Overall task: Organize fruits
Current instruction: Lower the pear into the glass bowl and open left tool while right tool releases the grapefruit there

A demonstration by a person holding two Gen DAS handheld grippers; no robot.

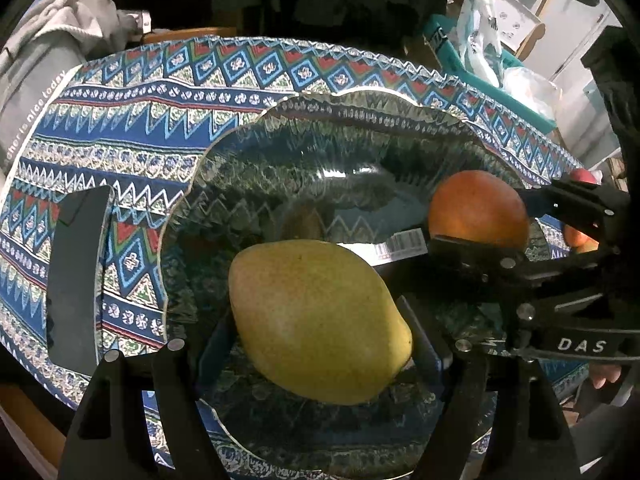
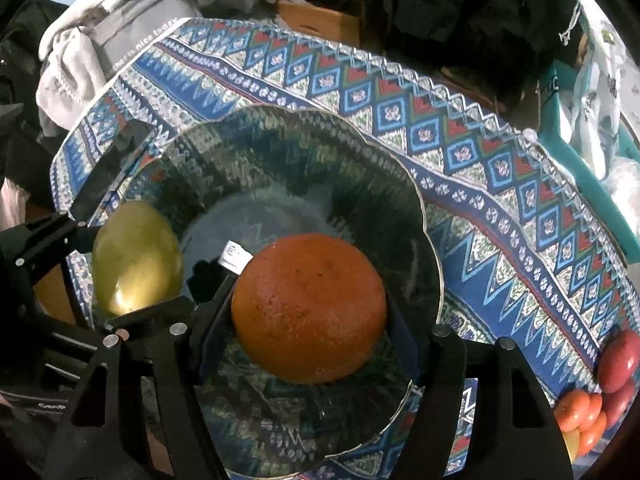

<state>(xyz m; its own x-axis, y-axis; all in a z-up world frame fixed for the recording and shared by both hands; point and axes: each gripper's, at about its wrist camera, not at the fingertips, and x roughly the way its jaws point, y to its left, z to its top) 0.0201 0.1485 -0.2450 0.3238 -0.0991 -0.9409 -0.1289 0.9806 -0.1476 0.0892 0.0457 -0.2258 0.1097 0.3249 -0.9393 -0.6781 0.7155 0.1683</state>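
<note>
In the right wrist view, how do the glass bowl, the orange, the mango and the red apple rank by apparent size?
1. glass bowl
2. orange, though nearness to the camera enlarges it
3. mango, partly hidden
4. red apple, cut off at the edge

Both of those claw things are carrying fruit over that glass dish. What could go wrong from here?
Two things, I'd guess. The left gripper clasps a smooth, tapered mango only at its sides, so it might slip out and drop hard onto the glass bowl. The right gripper, holding an orange, works right beside the left one over the same bowl, so the two could bump, or one round fruit could roll against the other once let go.
</note>
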